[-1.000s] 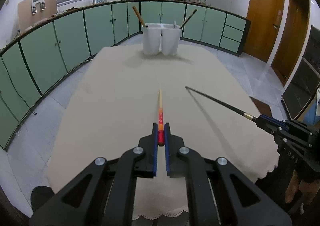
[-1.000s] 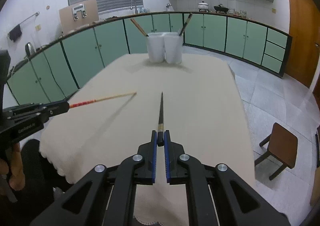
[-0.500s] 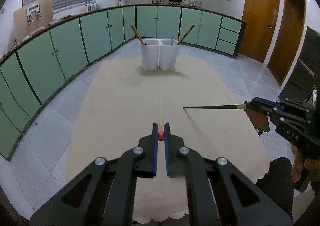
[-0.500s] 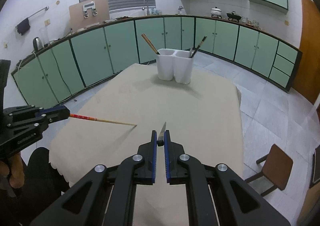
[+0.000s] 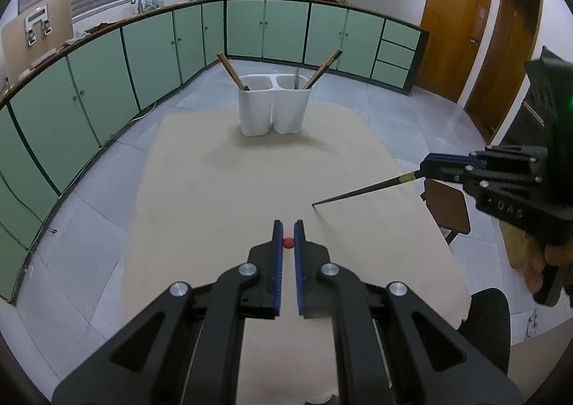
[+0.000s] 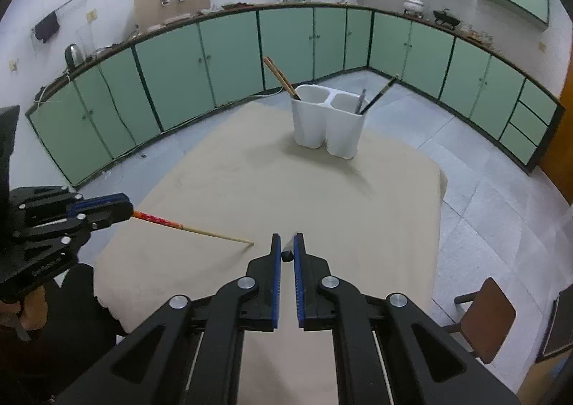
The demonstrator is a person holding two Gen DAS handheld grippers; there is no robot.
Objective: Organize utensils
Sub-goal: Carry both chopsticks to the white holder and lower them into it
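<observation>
My left gripper (image 5: 288,230) is shut on a red-handled wooden chopstick (image 5: 288,242), seen end-on; the right wrist view shows its full length (image 6: 193,228) pointing down at the table. My right gripper (image 6: 287,243) is shut on a black chopstick (image 6: 287,254), seen end-on; the left wrist view shows it (image 5: 361,191) tilted down to the left. A white two-compartment holder (image 5: 274,108) stands at the table's far end, also in the right wrist view (image 6: 327,125), with wooden chopsticks (image 5: 231,70) in its left cup and dark utensils (image 6: 376,97) in its right cup.
The table has a beige cloth (image 5: 250,183). A brown chair (image 6: 487,319) stands to the right of the table. Green cabinets (image 5: 89,82) line the walls beyond a tiled floor. Wooden doors (image 5: 454,22) are at the far right.
Both grippers have risen and tilted downward with their chopsticks, so each stick now appears end-on in its own view. The holder sits lower in both views.
</observation>
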